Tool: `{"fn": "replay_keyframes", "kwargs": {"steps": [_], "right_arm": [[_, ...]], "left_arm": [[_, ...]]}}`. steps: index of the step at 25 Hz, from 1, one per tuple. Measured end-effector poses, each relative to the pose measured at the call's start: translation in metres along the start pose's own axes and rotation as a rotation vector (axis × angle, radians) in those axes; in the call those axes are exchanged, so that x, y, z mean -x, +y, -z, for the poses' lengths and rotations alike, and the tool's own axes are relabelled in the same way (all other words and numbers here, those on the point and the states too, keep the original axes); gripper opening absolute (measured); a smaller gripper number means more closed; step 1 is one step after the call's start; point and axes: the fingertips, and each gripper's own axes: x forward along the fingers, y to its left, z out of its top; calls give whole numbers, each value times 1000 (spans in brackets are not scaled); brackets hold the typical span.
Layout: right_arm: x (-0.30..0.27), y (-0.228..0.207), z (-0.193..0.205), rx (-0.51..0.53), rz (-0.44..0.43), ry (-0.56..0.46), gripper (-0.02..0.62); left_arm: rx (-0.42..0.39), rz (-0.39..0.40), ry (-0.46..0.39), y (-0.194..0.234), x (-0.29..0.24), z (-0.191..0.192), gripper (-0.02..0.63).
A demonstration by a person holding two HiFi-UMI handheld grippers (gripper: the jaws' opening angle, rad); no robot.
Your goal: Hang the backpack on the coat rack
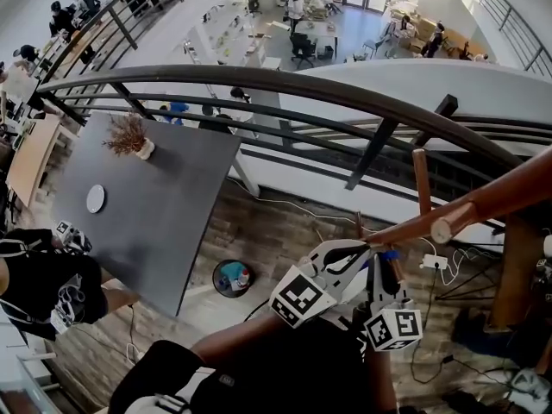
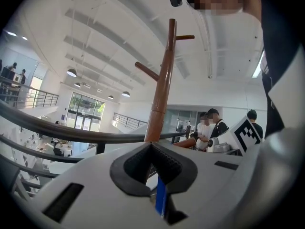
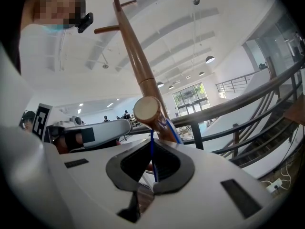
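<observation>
A coat rack peg (image 3: 147, 109) crowds ahead (railing (image 3: 248, 98) behind); open above.

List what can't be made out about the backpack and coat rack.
Backpack body: outside both gripper views; head view's black mass might be clothing.
Loop of thin blue strap: right gripper view, round-ended wooden peg hides it.
Base of brown wooden coat rack: left gripper view, left gripper covers it.

Both the left gripper (image 2: 151, 147) and right gripper (image 3: 152, 144) tilt upward (closed).

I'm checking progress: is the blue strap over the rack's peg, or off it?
On, apparently: the blue strap rises from the right gripper and passes both sides of the peg behind its round end.
</observation>
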Motion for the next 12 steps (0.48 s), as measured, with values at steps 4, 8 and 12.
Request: {"fn": "replay_keyframes", "kwargs": {"steps": [4,8,12], "right_arm": [[-4,6,-3,5,-5,18,20],[-5,7,-4,6,-8,27,20],[-6,1,-3,11,-14,36,20]], "left_arm": [[5,-8,0,3,2,-5,6],[9,-10,2,2,2,-6,6],[8,-18,3,0,-2,-3,6]]}}
